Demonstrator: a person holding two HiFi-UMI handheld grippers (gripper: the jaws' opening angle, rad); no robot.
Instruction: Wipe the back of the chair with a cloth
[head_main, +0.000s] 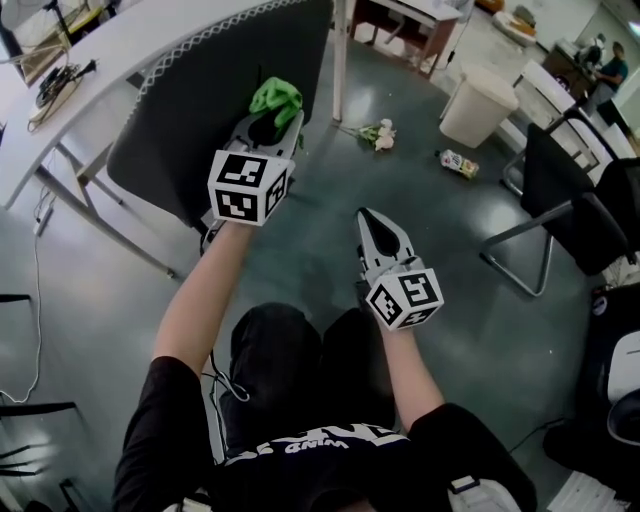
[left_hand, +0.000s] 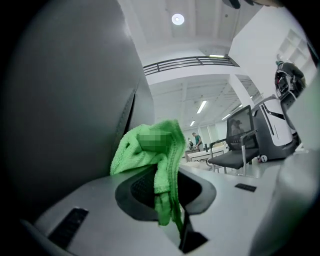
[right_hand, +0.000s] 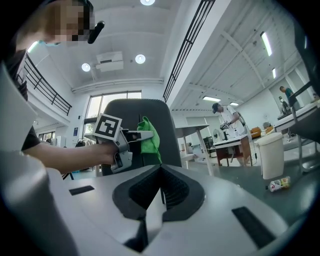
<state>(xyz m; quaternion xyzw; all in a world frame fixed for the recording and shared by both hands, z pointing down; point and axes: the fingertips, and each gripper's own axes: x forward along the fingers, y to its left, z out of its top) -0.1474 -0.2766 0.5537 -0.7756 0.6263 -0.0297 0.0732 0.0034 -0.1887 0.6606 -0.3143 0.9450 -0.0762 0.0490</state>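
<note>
A dark grey chair back (head_main: 215, 110) stands in front of me, under the white table. My left gripper (head_main: 272, 118) is shut on a bright green cloth (head_main: 275, 98), which rests against the chair back's surface. In the left gripper view the cloth (left_hand: 150, 155) bunches out of the jaws beside the grey chair back (left_hand: 65, 100). My right gripper (head_main: 378, 232) hangs lower and to the right over the floor, shut with nothing in it. From the right gripper view I see the chair back (right_hand: 165, 130), the cloth (right_hand: 149, 141) and the left gripper (right_hand: 150, 135).
A white table (head_main: 110, 50) runs behind the chair, with one leg (head_main: 340, 60) beside it. Black office chairs (head_main: 580, 190) stand at the right. A beige bin (head_main: 480, 105), a bottle (head_main: 459, 163) and a crumpled white thing (head_main: 378, 133) lie on the grey floor.
</note>
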